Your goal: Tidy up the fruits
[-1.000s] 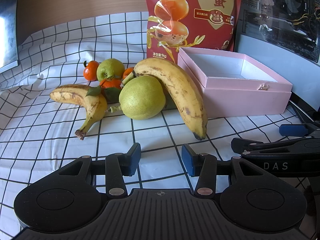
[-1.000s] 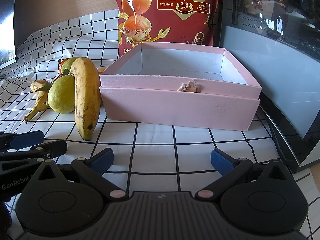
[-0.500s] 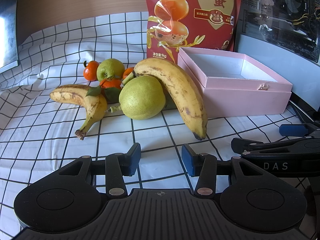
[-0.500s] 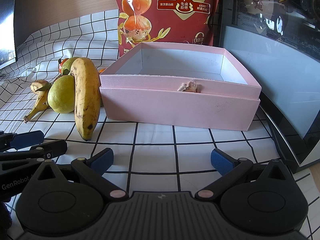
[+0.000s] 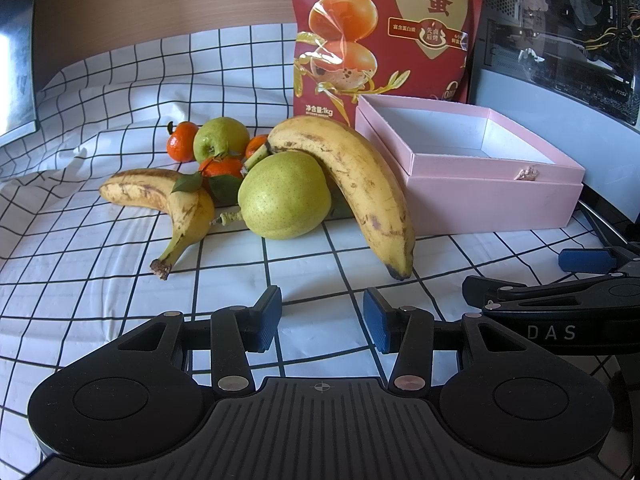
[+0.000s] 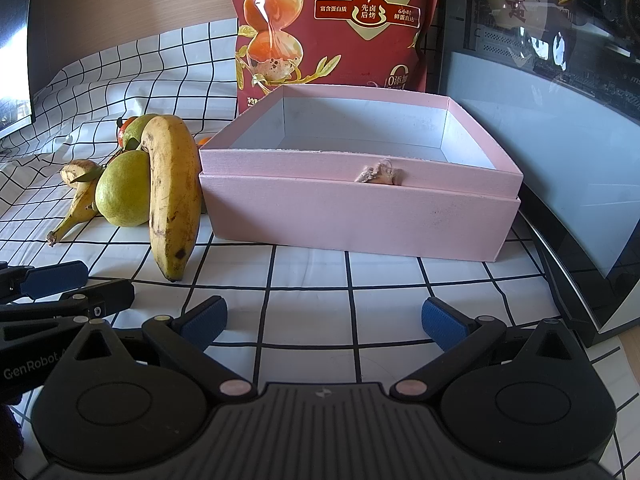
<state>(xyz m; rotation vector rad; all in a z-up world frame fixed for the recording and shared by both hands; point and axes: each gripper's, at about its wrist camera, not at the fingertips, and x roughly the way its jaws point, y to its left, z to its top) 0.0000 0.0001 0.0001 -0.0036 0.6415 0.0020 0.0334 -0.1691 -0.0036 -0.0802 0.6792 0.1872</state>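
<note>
Fruit lies in a cluster on the checked cloth: a large banana (image 5: 352, 184) (image 6: 172, 196) leaning over a big green pear (image 5: 284, 196) (image 6: 124, 190), a small banana (image 5: 172, 208) (image 6: 78, 204), a second pear (image 5: 220, 138) and several tangerines (image 5: 181, 142). To their right stands an open pink box (image 5: 492, 196) (image 6: 360, 216) with a white inside, nothing in it. My left gripper (image 5: 322, 316) is open, nothing between its blue pads, short of the fruit. My right gripper (image 6: 324, 320) is open wider, in front of the box.
A tall red snack bag (image 5: 380, 32) (image 6: 332, 20) stands behind the box. A dark computer case with a glass side (image 6: 560, 120) lines the right edge. A monitor edge (image 5: 16, 48) is at far left. Each gripper shows in the other's view.
</note>
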